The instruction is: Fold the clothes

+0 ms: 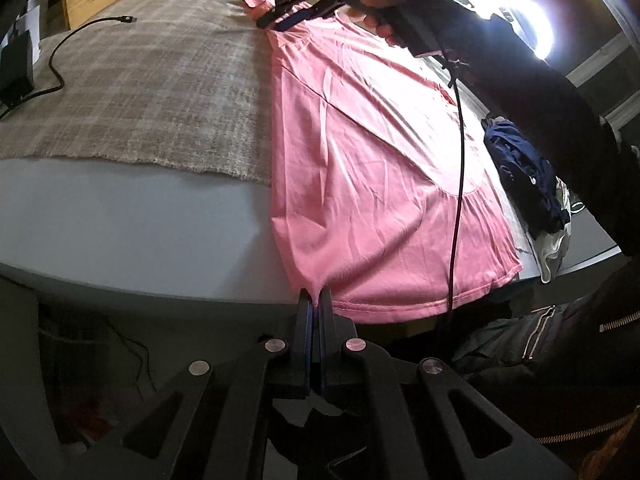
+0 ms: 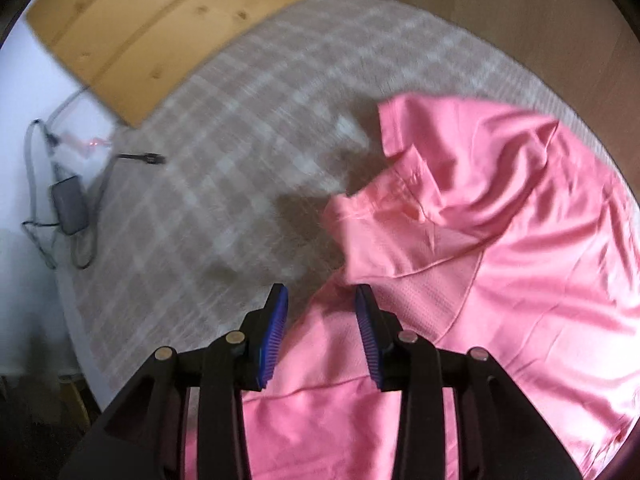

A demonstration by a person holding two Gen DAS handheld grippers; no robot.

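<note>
Currently: pink shirt (image 1: pixel 372 168), hem pinched in clenched left gripper (image 1: pixel 315 300); collar end beneath released right gripper (image 2: pixel 322 300), pads apart. Surface: plaid blanket (image 1: pixel 152 80) over grey table (image 1: pixel 120 216); wooden board (image 2: pixel 160 24) behind.

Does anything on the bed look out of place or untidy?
Yes. A loose black cable lies across the checked blanket, and dark clothes sit crumpled beside the pink shirt.

Black tool (image 2: pixel 322 294), blue ribbed pads (image 2: pixel 273 336); black sleeve (image 1: pixel 540 92), zippered jacket (image 1: pixel 568 340).
</note>
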